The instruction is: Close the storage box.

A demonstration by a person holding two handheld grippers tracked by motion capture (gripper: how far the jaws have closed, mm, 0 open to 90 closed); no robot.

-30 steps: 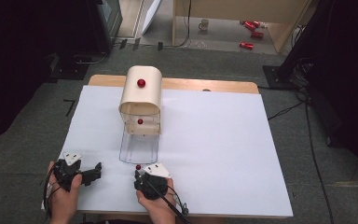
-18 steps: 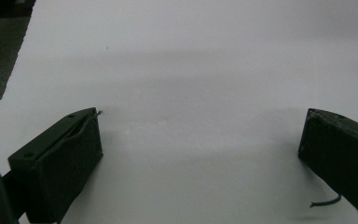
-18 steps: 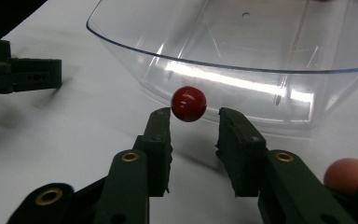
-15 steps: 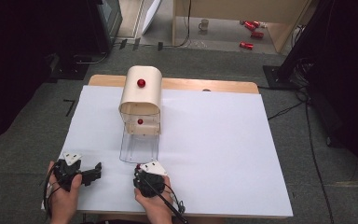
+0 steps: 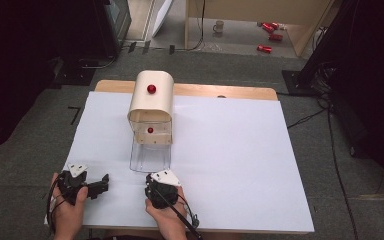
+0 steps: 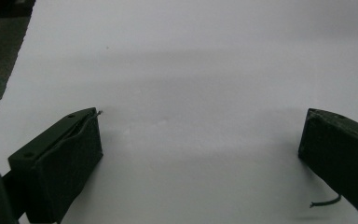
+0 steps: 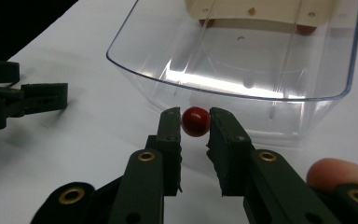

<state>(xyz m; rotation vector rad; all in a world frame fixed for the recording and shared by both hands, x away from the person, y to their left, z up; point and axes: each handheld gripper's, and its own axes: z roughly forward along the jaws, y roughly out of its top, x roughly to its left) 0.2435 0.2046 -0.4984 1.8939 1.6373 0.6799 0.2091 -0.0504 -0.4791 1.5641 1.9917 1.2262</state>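
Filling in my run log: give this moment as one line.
right gripper: shut on red knob of clear drawer | left gripper: open over white table | drawer pulled out of wooden box

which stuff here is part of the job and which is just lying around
In play:
- right gripper, jaws closed on the red knob
- clear drawer, pulled out
- wooden box

Lying about:
- left gripper, open over the white sheet
- mug, red cans on the floor

Left tool [image 5: 101, 184] jaws wide apart — right tool [image 7: 195, 125] jaws nearly closed, clamping.
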